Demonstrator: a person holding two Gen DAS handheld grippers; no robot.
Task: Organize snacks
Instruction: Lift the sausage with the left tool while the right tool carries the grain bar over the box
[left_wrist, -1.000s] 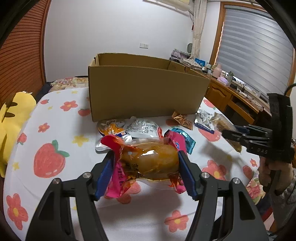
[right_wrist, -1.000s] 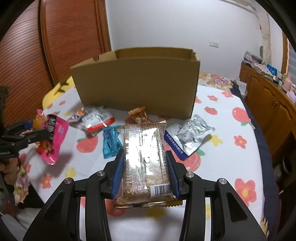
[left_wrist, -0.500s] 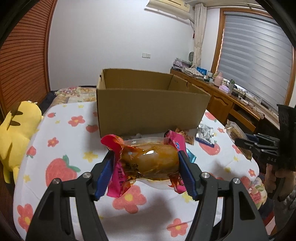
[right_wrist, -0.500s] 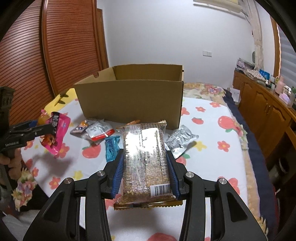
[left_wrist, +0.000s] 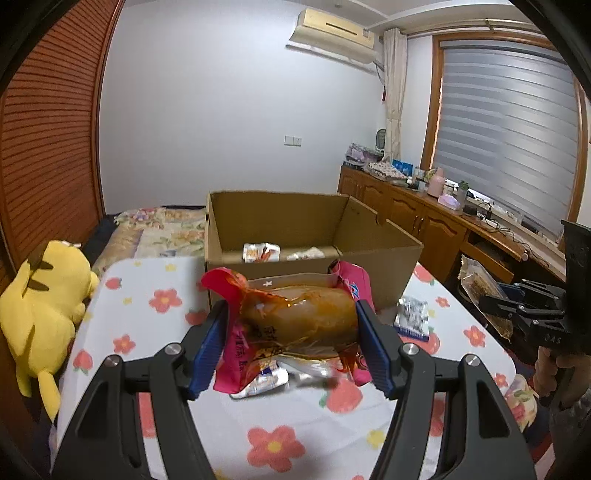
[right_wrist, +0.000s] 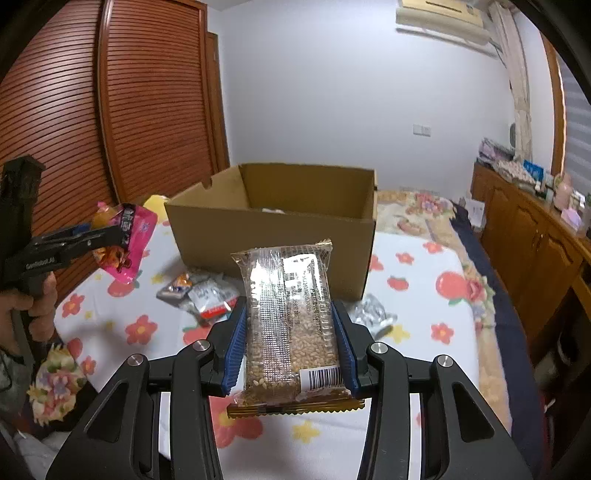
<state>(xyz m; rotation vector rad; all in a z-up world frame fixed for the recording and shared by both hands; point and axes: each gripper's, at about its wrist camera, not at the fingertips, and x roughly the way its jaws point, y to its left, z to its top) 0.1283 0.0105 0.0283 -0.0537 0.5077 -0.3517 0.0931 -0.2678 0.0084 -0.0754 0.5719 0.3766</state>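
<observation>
Item one — left gripper (left_wrist: 291, 347): blue-padded fingers (left_wrist: 208, 349) clamped on a bulging pink-edged clear pouch of orange sauced food (left_wrist: 295, 317), its long axis running crosswise from pad to pad, carried clear of the surface.

Item two — right gripper (right_wrist: 291, 350): fingers clamped on the long sides of a flat clear-and-gold packet of pale grain bar (right_wrist: 291, 325), long axis pointing straight ahead, barcode end nearest the camera.

Item three: open brown cardboard box (left_wrist: 380, 236) on the flower-and-strawberry printed sheet (left_wrist: 155, 299). In both wrist views it sits at 12 o'clock, just beyond each held snack; a few wrappers already lie on its floor.

Item four: loose snacks at the box's near foot, among them a silver foil sachet (left_wrist: 413, 317) at 2 o'clock of the left fingers and red-and-white packets (right_wrist: 207, 295) at 10 o'clock of the right.

Judgement: both loads look about equally near the box; each must clear the near wall before release.
</observation>
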